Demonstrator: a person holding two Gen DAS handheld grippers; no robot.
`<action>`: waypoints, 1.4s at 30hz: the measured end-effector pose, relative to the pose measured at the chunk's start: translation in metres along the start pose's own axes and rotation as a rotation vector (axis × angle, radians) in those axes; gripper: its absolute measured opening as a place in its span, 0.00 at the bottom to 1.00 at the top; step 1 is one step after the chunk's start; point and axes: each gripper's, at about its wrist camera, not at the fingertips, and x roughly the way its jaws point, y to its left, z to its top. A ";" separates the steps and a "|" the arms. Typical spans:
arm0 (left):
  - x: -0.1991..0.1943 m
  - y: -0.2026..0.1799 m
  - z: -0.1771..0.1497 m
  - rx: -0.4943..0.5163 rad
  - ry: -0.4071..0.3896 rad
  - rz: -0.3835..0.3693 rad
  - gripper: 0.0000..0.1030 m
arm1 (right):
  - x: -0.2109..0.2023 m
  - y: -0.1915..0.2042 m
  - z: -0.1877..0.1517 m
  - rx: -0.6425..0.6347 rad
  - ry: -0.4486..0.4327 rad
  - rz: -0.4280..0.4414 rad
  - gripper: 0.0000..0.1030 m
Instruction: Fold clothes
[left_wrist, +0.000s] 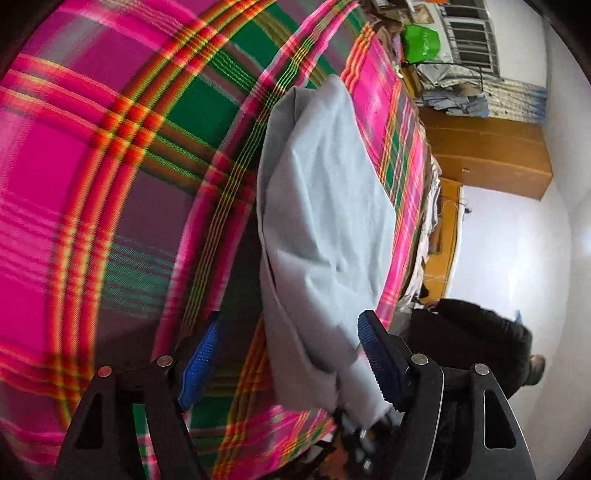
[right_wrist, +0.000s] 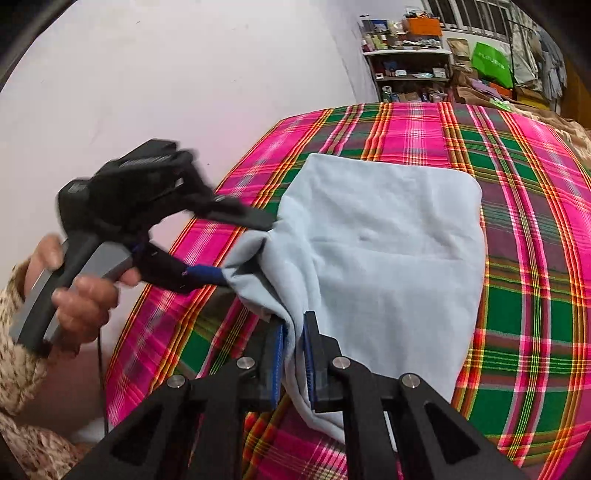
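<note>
Left wrist view first: we're looking down along the left gripper (left_wrist: 284, 354) with its jaws standing well apart. The blue pads (left_wrist: 380, 360) aren't squeezing anything. A pale blue garment (left_wrist: 325, 221) runs up the middle of the picture, and its near end hangs between the jaws, brushing the right-hand pad without being pinched. The garment lies on a plaid blanket (left_wrist: 92, 166) in pink, green and orange, which fills most of the view and is a bit blurred. Off to the right we can see a white floor (left_wrist: 517, 240), some wooden furniture (left_wrist: 487, 155) and a green bag (left_wrist: 421, 40) in the clutter near a window.

Right wrist view: the right gripper (right_wrist: 293, 354) has its jaws nearly together, clamped on a fold of the pale blue garment (right_wrist: 388, 251) at its near edge. The rest of the garment spreads away from us, mostly flat on the plaid blanket (right_wrist: 517, 295). On the left, a hand (right_wrist: 77, 291) in a speckled knit sleeve (right_wrist: 14, 350) holds the left gripper (right_wrist: 247, 251) by its grey handle. Its tips sit at the garment's bunched left edge, one above and one below, apart from each other. A cluttered shelf (right_wrist: 406, 70) stands against the far wall.
</note>
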 end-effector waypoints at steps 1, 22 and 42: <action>0.004 0.000 0.003 -0.011 0.008 0.005 0.73 | 0.001 0.001 0.000 -0.007 0.001 0.000 0.11; 0.057 -0.037 0.040 0.194 0.067 0.110 0.31 | -0.046 -0.063 0.005 0.212 -0.101 0.068 0.43; 0.077 -0.041 0.065 0.223 0.151 0.027 0.53 | 0.031 -0.144 0.031 0.483 -0.076 0.109 0.50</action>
